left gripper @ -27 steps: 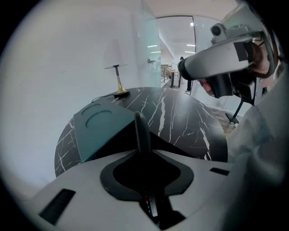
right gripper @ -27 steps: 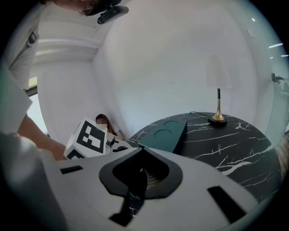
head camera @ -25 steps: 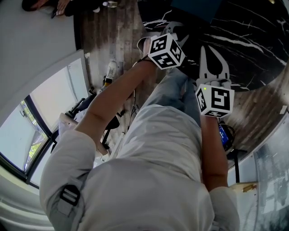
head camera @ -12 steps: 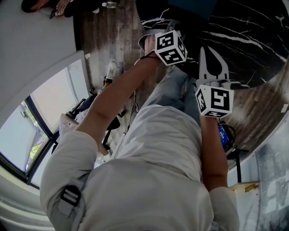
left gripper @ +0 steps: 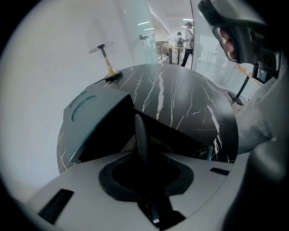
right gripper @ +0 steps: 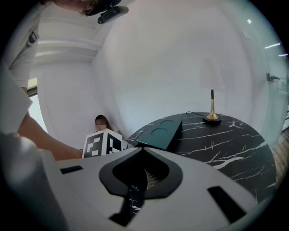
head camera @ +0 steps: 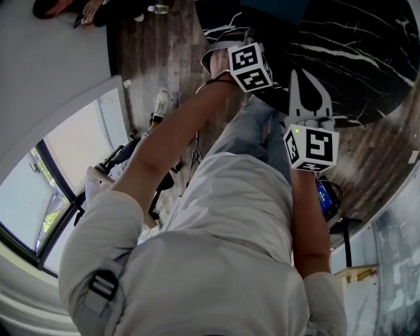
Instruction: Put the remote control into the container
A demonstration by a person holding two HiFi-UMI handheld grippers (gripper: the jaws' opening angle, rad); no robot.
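Note:
My left gripper (left gripper: pixel 145 155) is shut on the remote control (left gripper: pixel 141 135), a slim dark bar that stands edge-on between the jaws. Its far end points at the dark opening of the teal container (left gripper: pixel 97 115), whose lid is raised, on the black marble table (left gripper: pixel 180 99). In the head view the left gripper's marker cube (head camera: pixel 249 65) hangs at the table's near edge, below the container (head camera: pixel 275 10). My right gripper (head camera: pixel 302 73) hovers over the table to the right, shut and with nothing in it. In the right gripper view the container (right gripper: pixel 160 131) lies ahead, left of centre.
A lamp with a gold base (right gripper: pixel 211 118) stands at the table's far side, behind the container. A person (right gripper: pixel 103 124) sits beyond the left gripper's cube (right gripper: pixel 103 144). Wooden floor (head camera: pixel 164 52) surrounds the round table, and people stand far off (left gripper: pixel 185 36).
The left gripper with the remote has moved forward and a little right, toward the container at the table's edge. The right gripper has stayed where it was.

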